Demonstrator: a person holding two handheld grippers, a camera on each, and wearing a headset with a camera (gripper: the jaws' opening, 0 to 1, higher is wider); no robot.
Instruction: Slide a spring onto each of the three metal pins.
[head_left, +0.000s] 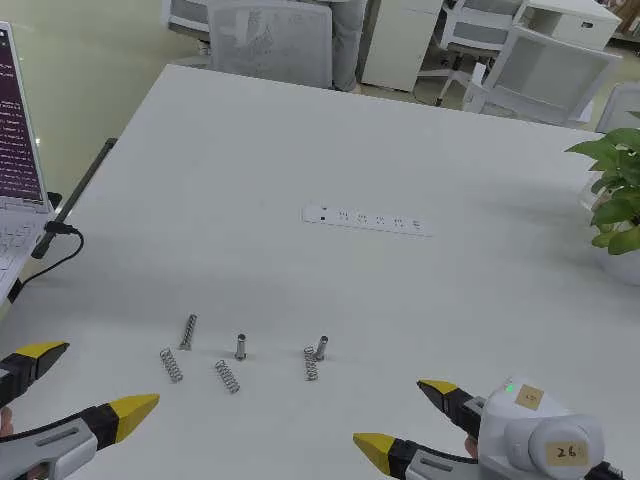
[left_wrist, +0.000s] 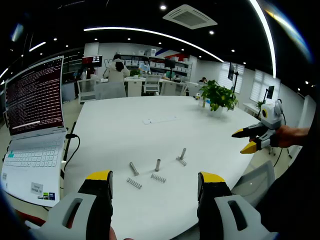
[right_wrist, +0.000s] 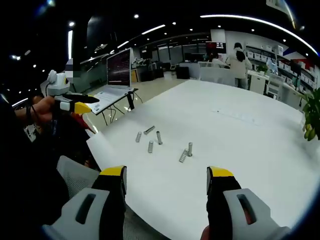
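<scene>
Springs (head_left: 227, 376), three loose, pins (head_left: 240, 346), three, two upright, one lying

Open-plan office with a wide white table (head_left: 300, 150) in the foreground, carrying a white power strip (head_left: 366, 220) near its middle and a leafy potted plant (head_left: 612, 190) at its right edge; just beside its left edge, an open laptop (head_left: 15, 150) with a black cable (head_left: 55, 262) plugged in. Beyond the far end, a grey mesh chair (head_left: 270, 40), a white cabinet (head_left: 395, 40) and more white desks (head_left: 560, 20) on a pale glossy floor (head_left: 90, 60). Overhead in the left gripper view, a dark ceiling with a long curved light strip (left_wrist: 150, 34), small spotlights and a square air vent (left_wrist: 190, 16); bright windows (left_wrist: 260, 82) along the right wall
</scene>
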